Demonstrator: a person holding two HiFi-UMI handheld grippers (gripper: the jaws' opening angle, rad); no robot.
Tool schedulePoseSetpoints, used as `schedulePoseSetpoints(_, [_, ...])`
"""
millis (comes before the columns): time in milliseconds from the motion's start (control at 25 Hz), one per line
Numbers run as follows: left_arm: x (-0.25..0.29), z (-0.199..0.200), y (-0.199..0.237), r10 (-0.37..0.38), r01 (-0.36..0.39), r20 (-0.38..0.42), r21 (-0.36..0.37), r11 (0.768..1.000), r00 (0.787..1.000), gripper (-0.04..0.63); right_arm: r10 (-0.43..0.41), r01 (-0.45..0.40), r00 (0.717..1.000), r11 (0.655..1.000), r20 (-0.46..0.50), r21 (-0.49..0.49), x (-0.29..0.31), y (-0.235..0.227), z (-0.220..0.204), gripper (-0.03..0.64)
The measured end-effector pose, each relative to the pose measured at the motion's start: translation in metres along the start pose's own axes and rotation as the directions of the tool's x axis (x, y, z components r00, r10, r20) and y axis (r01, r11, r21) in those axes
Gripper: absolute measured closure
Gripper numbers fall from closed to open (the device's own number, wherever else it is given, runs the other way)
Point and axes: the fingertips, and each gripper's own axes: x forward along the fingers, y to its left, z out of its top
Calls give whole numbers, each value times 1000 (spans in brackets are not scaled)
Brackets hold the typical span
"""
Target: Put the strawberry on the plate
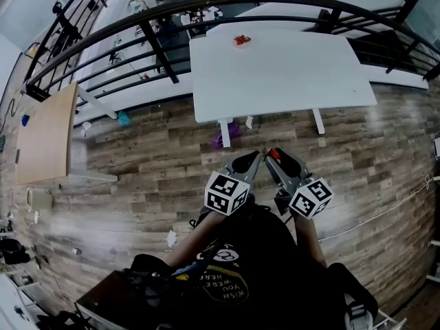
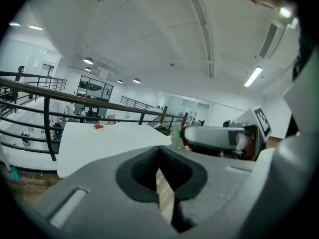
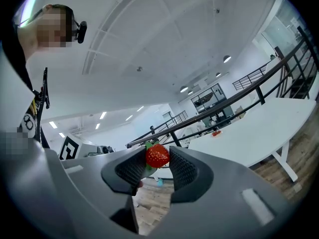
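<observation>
Currently I'm standing back from the white table (image 1: 289, 74), with wood floor (image 1: 137, 157) between me and it, so the drop spot is out of reach.

The plate (image 1: 241, 41) is at the table's far edge, I think. It's a small pale thing with red on it, too small to confirm what's there.

Both grippers are tucked close in front of my body, side by side with tips almost meeting. They point toward the table, only slightly below level. That reads as a carry pose: load steady, in my sight line.

Left gripper (image 1: 256, 158): jaws closed on each other, nothing between them. No job for it here as far as I can judge.

Right gripper (image 1: 273, 155): clamped on the strawberry (image 3: 157, 155). The fruit is pinched at the very tips of the pads, with green leaves showing at its upper left.

The tip grip makes sense to me: the fruit stays visible and should release cleanly onto the plate. Downside is little pad contact, so there's slip risk, and bruise risk if I squeeze harder.

Strawberry and plate are well apart. I'd call this the transport step; placement not yet begun.
</observation>
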Motion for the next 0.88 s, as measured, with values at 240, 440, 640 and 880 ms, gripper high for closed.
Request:
schedulePoseSetpoints(240, [22, 9, 18, 2, -2, -13, 2, 1000, 1000, 594, 2, -2, 1000, 1000, -1, 26, 17, -22, 6, 471])
schedulePoseSetpoints(440, [31, 35, 44, -8, 8, 8, 14, 1000, 1000, 594, -15, 15, 1000, 999, -5, 38, 47, -35, 13, 471])
schedulePoseSetpoints(640, [37, 57, 74, -20, 19, 28, 28, 999, 999, 594, -24, 24, 1000, 1000, 7, 15, 77, -37, 28, 471])
schedulePoseSetpoints(880, [40, 68, 110, -26, 25, 36, 24, 999, 999, 594, -31, 31, 999, 999, 13, 9, 111, -41, 34, 471])
